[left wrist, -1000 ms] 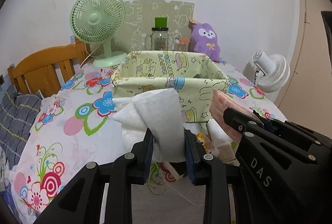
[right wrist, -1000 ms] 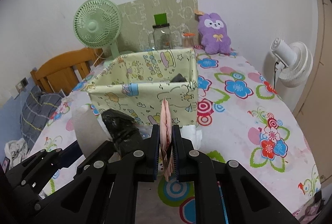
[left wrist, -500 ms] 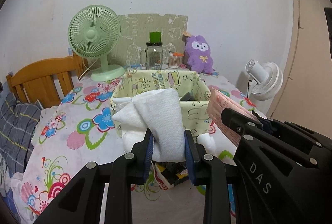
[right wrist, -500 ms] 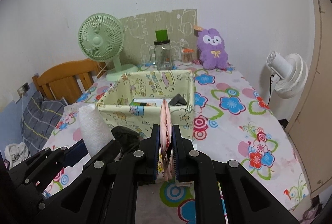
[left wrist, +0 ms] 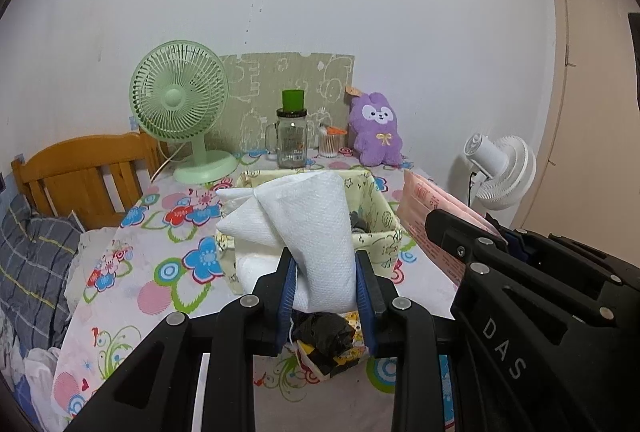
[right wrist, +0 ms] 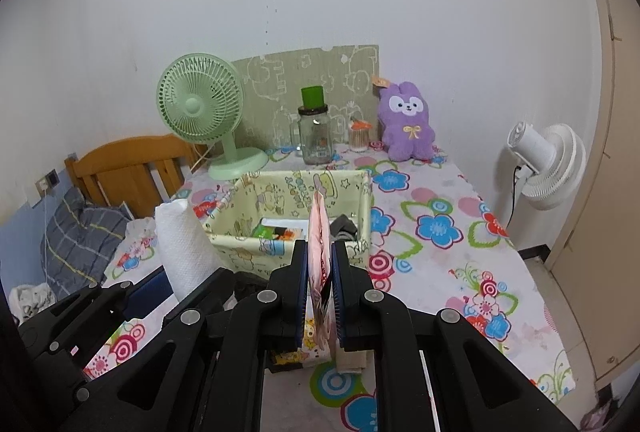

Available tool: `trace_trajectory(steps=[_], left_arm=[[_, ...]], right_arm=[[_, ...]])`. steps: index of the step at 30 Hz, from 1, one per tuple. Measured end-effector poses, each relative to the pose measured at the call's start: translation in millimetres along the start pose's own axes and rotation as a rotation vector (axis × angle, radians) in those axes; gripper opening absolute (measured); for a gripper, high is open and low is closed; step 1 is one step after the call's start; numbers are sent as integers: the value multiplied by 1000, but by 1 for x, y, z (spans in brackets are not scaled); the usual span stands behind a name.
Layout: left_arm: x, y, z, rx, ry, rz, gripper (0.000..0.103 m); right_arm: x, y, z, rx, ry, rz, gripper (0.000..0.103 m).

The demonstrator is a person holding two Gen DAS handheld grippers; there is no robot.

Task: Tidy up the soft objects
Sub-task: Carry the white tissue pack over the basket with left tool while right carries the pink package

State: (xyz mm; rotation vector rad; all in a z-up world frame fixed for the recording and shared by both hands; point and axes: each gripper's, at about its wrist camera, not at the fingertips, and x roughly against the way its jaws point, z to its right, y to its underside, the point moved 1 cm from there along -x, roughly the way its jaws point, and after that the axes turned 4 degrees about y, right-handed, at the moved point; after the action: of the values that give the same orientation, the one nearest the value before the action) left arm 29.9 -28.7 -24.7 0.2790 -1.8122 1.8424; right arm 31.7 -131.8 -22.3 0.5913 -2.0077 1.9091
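2 fans (right wrist: 200,112); 1 fabric bin (right wrist: 248,244); 1 plush (right wrist: 406,122); 1 jar (right wrist: 316,136); 2 grippers (right wrist: 320,272).

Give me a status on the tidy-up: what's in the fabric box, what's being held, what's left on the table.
Done: the fabric box already holds a few items, including something dark and a colourful packet. In hand: the left gripper is shut on a white paper towel; the right gripper is shut on a pink packet; both are short of the box. Left: a black bag lies on the table near the grippers.
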Motion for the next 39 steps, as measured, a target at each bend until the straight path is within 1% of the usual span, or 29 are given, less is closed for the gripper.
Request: trace_trajectory(steps=[7,14,39], left_arm=[[-3,-9,-3,2,13,11,28],[-13,-17,-5,-9,17,13,28],[-71,-47,-24,-5,-4,-2,28]], right_arm=[[0,-10,-2,0,3,11,14],[-11,-18,0,-9,7,16,14],[-72,-49,-3,-8,12,1,14]])
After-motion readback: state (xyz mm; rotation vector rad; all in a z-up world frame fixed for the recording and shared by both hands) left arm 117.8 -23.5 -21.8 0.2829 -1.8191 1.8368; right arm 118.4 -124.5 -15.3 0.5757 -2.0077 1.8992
